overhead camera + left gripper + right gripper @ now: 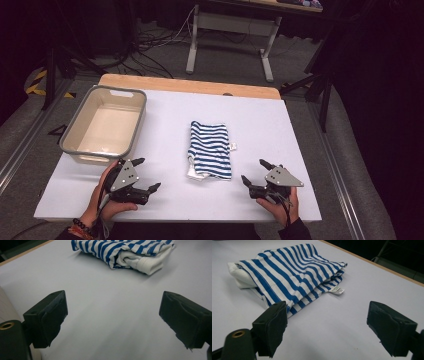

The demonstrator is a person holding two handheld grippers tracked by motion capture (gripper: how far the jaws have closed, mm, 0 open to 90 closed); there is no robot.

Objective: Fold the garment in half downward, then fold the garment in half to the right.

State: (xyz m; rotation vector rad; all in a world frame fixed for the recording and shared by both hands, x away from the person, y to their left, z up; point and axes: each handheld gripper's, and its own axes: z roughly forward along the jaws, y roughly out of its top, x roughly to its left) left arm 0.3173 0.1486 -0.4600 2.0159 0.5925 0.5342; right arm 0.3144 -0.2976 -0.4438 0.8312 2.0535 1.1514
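Folded striped shirt (pixel 210 150) mid-frame, long axis running top-bottom. Left gripper (pixel 148 175) lower left, right gripper (pixel 255 172) lower right; both jaws spread, empty. Right slightly nearer.

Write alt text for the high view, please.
A folded blue-and-white striped garment lies mid-table on a white table, with an open left claw and an open right claw held either side. An empty grey-rimmed tub sits far left.
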